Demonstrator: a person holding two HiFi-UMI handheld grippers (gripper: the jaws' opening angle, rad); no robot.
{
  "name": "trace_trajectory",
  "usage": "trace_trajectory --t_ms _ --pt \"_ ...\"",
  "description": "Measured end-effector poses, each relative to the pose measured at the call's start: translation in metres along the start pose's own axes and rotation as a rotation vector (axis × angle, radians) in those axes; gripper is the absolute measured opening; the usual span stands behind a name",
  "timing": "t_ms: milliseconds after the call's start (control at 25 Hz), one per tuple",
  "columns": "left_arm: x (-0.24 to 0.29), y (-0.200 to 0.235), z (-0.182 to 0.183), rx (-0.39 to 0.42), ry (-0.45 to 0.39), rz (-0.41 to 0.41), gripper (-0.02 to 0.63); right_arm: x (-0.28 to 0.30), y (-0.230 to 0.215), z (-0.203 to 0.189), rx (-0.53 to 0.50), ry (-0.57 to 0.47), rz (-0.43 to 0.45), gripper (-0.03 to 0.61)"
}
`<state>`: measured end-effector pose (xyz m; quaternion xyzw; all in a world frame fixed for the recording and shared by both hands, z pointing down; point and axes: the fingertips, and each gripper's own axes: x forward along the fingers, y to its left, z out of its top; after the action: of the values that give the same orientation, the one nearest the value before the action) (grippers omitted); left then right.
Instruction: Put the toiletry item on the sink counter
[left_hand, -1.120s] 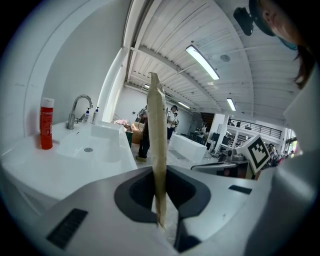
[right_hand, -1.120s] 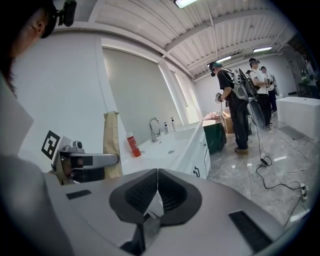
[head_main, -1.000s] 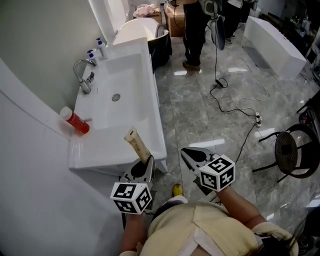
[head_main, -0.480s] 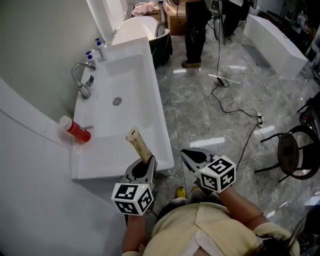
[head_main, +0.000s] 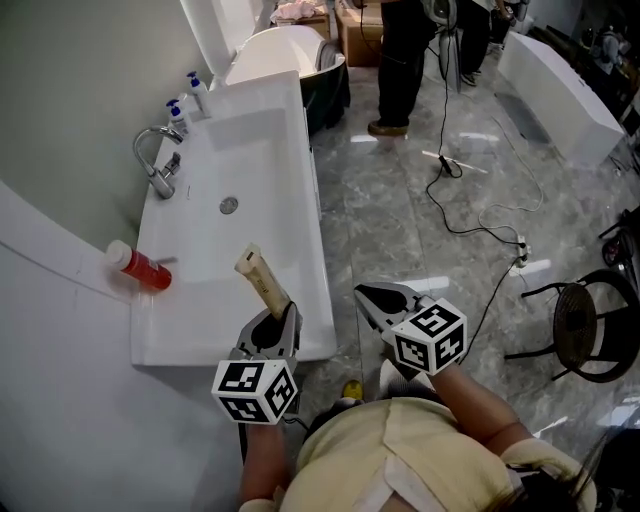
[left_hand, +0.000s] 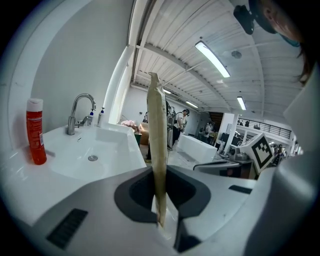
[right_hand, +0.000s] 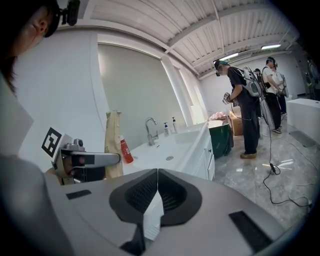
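Note:
A flat beige toiletry tube (head_main: 262, 282) stands tilted out of my left gripper (head_main: 272, 325), which is shut on its lower end. The tube hangs over the near right corner of the white sink counter (head_main: 190, 335). In the left gripper view the tube (left_hand: 157, 135) rises straight up between the jaws of the left gripper (left_hand: 160, 175). My right gripper (head_main: 372, 300) hangs beside it over the floor, shut and holding nothing. In the right gripper view the right gripper (right_hand: 157, 172) has its jaws pressed together, and the tube (right_hand: 113, 145) shows at the left.
A red bottle with a white cap (head_main: 140, 268) stands on the counter by the wall. Farther along are the faucet (head_main: 155, 165), the drain (head_main: 229, 205) and two pump bottles (head_main: 185, 100). A person (head_main: 410, 60), cables (head_main: 470, 200), a chair (head_main: 590, 325) and a bathtub (head_main: 555, 85) occupy the marble floor.
Both grippers and the tube have drifted slightly left, toward the counter's near end. The left gripper's hold on the tube is unchanged, and the right stays shut.

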<state>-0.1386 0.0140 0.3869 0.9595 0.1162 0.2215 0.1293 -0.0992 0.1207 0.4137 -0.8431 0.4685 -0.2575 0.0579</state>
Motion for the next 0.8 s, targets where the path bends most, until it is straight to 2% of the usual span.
trace_trajectory --t_ms 480,800 --pt "0.088 -0.018 0.042 -0.033 -0.035 0.121 0.064 0.016 -0.097 0.053 -0.041 0.029 0.112 0.027" --pt "0.138 -0.034 0.064 -0.02 -0.043 0.177 0.064 0.021 -0.147 0.079 -0.062 0.037 0.19 0.027"
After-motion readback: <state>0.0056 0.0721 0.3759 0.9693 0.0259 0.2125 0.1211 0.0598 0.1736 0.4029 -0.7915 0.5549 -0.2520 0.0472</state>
